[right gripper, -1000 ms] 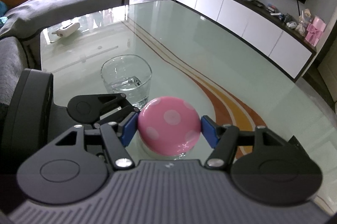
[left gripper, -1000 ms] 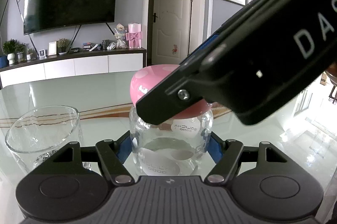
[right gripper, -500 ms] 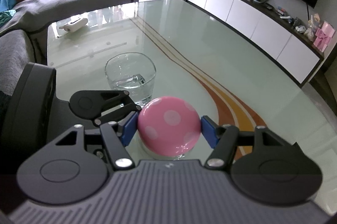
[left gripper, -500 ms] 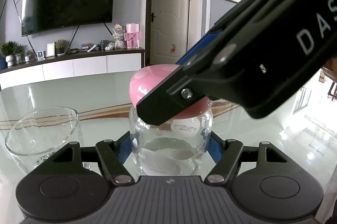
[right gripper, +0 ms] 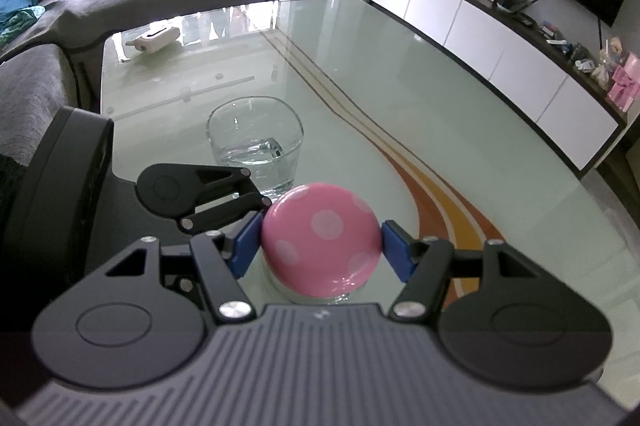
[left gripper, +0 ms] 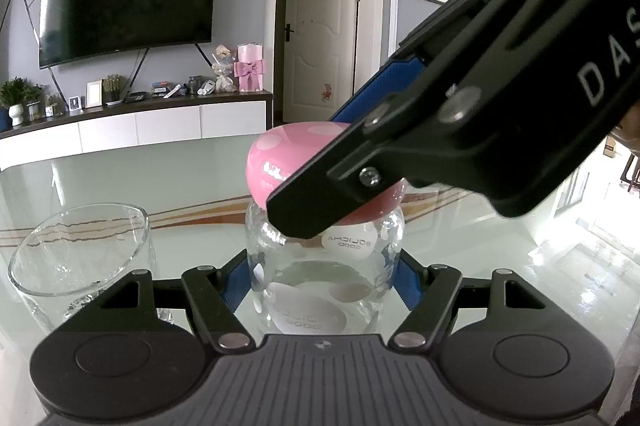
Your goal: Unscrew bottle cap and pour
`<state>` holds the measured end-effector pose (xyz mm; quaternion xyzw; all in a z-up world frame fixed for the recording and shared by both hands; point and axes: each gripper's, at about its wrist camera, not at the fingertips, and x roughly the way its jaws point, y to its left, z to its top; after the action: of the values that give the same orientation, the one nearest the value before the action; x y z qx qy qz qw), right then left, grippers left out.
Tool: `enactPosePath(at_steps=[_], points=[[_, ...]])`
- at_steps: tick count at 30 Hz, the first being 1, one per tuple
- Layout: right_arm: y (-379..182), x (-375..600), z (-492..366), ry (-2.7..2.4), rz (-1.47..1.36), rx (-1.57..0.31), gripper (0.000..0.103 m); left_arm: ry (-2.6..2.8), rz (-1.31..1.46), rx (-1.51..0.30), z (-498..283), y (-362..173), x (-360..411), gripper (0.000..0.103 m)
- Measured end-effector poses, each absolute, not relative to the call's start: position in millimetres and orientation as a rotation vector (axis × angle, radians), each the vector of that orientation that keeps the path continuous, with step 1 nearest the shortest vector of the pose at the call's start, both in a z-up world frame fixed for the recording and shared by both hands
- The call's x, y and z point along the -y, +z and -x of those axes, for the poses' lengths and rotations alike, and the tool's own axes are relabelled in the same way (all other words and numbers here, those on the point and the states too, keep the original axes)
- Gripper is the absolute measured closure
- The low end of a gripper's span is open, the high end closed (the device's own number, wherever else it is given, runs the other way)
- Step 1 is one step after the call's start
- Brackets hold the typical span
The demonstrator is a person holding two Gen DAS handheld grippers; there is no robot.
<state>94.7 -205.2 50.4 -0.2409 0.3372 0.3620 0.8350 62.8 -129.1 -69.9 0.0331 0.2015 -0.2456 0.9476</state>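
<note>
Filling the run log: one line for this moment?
left gripper: shut on bottle | right gripper: shut on pink cap | glass: upright, beside bottle

The right gripper [right gripper: 321, 246] is clamped on the cap [right gripper: 321, 240], a pink dome with paler dots, one blue pad against each side. Only a sliver of the clear bottle [right gripper: 316, 297] shows under it, standing on the table [right gripper: 400, 66]. The left gripper [right gripper: 208, 198] reaches in from the left, just below the cap. A glass [right gripper: 256, 150] with some water stands just beyond, toward the table's middle. A white object [right gripper: 154, 40] lies at the far left corner.
</note>
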Motion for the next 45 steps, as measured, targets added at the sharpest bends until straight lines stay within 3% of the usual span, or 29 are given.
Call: enactPosePath(at_steps=[21, 25, 32, 35, 45], points=[[49, 201, -90, 0.714, 0.472, -0.717, 0.038, -0.499, -0.055, -0.418, -45, -52, 128, 0.029], [51, 201, -79, 0.618, 0.376, -0.707, 0.03, -0.489, -0.049, -0.417, -45, -51, 128, 0.029], [48, 197, -67, 0.468, 0.257, -0.689, 0.025, -0.499, -0.055, -0.401, -51, -49, 122, 0.028], [45, 196, -68, 0.401, 0.223, -0.682, 0.021, -0.521, -0.065, -0.367, -57, -46, 115, 0.025], [37, 197, -67, 0.351, 0.172, -0.678, 0.023, -0.571, -0.107, -0.363, -81, -44, 105, 0.019]])
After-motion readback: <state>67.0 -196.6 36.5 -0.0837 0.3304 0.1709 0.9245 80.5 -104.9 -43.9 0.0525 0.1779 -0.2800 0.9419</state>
